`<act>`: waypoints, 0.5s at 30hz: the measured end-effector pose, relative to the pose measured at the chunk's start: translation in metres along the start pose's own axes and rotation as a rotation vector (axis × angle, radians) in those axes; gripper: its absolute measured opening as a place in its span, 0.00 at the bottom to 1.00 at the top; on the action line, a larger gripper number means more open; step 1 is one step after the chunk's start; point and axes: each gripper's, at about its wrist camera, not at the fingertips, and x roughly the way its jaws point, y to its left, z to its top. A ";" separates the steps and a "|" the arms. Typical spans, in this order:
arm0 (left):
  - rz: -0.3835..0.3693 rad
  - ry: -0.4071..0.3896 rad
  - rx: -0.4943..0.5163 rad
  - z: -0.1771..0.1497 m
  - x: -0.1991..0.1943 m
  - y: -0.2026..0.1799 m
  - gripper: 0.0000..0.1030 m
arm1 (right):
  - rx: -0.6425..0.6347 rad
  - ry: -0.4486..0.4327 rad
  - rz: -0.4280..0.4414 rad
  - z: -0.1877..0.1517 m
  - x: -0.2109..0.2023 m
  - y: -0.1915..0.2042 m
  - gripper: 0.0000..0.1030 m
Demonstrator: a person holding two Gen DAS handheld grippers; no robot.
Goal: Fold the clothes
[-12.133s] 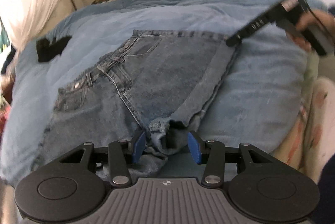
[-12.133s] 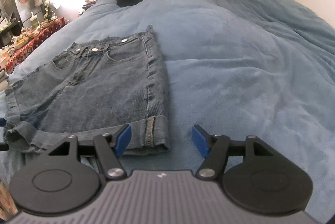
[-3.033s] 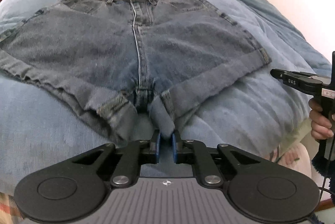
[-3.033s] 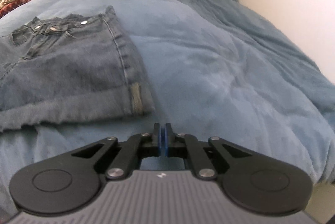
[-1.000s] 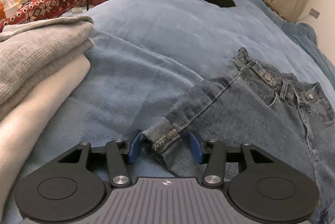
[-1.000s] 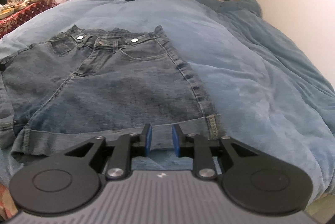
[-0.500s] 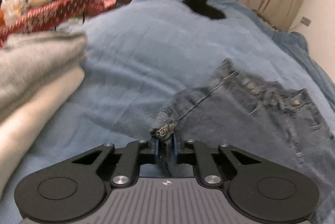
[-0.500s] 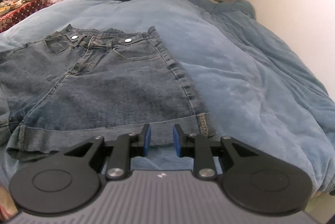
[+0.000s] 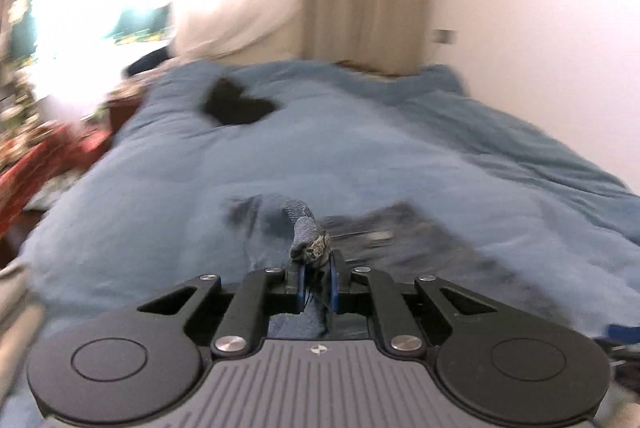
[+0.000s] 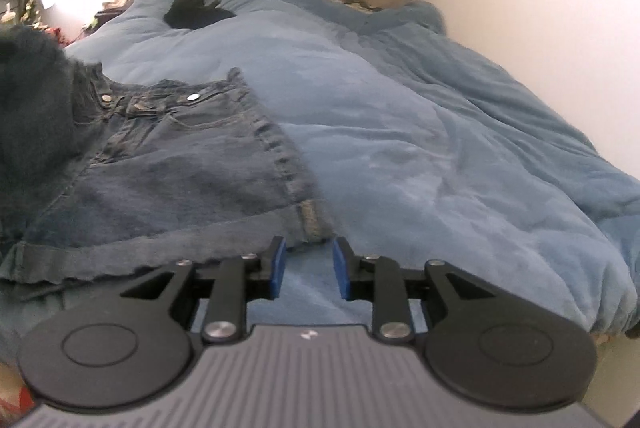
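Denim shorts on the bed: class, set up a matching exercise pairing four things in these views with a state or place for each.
Things:
1. left tool
2. right tool
3. black garment
4. denim shorts

States:
A. far up the blue blanket
B. open, nothing between its pads
C. one cuff pinched, the other leg flat
D. shut on a cuff

Pairs: 1-D, 2-B, 3-A, 4-C

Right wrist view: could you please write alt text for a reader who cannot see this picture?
The right gripper hovers with open fingers just in front of the cuffed hem corner of dark denim shorts lying flat on a blue blanket. A dark fuzzy sleeve covers the left part of the shorts, and a black item lies far behind.
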 end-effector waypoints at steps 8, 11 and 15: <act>-0.140 0.118 0.113 -0.013 0.051 -0.127 0.10 | 0.093 -0.027 -0.018 -0.015 -0.002 -0.040 0.28; -0.160 0.191 0.112 -0.028 0.076 -0.152 0.11 | 0.119 -0.033 -0.022 -0.020 -0.003 -0.054 0.28; -0.185 0.293 0.039 -0.042 0.101 -0.155 0.15 | 0.131 -0.041 -0.025 -0.026 -0.006 -0.063 0.30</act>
